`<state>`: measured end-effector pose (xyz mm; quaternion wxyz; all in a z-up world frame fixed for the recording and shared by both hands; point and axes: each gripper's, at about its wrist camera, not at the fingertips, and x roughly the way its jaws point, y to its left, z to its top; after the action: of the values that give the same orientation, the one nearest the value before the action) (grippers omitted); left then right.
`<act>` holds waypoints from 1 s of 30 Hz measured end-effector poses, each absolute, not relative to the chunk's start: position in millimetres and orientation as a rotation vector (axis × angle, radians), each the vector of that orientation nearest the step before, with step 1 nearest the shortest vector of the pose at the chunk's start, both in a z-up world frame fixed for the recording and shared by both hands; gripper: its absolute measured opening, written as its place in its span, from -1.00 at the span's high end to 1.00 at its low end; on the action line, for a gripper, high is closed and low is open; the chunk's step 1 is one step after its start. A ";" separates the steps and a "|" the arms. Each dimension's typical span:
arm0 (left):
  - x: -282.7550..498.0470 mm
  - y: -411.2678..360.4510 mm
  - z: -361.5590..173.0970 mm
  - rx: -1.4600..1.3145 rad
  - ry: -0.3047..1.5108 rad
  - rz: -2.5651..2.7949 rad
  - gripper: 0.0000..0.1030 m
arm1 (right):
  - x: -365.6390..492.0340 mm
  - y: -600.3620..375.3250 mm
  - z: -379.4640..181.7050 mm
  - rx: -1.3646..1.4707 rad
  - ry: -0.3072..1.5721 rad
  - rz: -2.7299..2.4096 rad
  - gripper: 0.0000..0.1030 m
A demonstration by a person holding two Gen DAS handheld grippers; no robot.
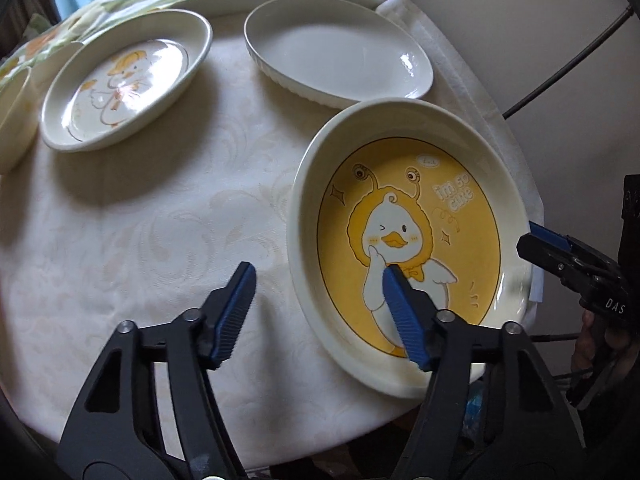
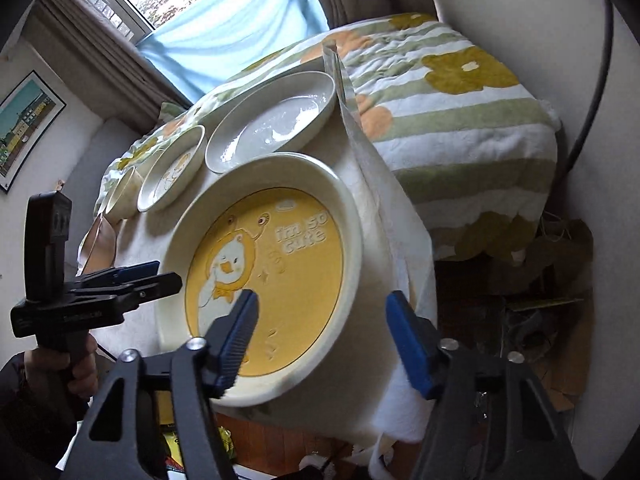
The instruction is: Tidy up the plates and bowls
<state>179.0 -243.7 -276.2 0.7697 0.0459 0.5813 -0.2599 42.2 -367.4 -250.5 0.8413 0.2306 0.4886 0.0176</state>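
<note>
A large cream oval plate with a yellow duck picture (image 1: 404, 232) (image 2: 280, 264) lies at the near corner of the white-clothed table (image 1: 140, 240). My left gripper (image 1: 319, 276) stands open astride its left rim, one finger over the cloth and the other above the yellow inside, neither pad pressing. My right gripper (image 2: 320, 300) is open astride the opposite rim, its outer finger beyond the plate's edge. Each gripper shows in the other's view, the right gripper (image 1: 528, 236) at the plate's right side and the left gripper (image 2: 168, 274) at its left.
A plain white oval dish (image 1: 340, 52) (image 2: 276, 120) sits behind the duck plate. To its left are a smaller duck plate (image 1: 128, 80) (image 2: 172, 168) and a cream bowl (image 1: 12, 120) (image 2: 124, 192). A flowered blanket (image 2: 460, 120) lies beyond. The table's edge is close on the right.
</note>
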 end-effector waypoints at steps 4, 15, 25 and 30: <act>184.1 -248.4 -284.8 0.095 1.284 -0.553 0.30 | 52.7 -372.9 -256.1 0.485 1.046 0.078 0.34; 191.6 -254.4 -286.3 0.095 1.281 -0.550 0.60 | 64.8 -376.8 -264.8 0.462 1.091 0.075 0.69; 180.0 -248.4 -275.3 0.126 1.260 -0.537 0.60 | 65.3 -372.1 -262.4 0.413 1.092 0.095 0.69; 172.5 -235.4 -265.3 0.109 1.242 -0.526 0.60 | 64.1 -365.8 -257.0 0.381 1.077 0.117 0.69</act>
<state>172.5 -235.4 -265.3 0.7798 0.0502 0.5747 -0.2432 64.1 -365.8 -257.0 0.8397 0.1800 0.5093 0.0554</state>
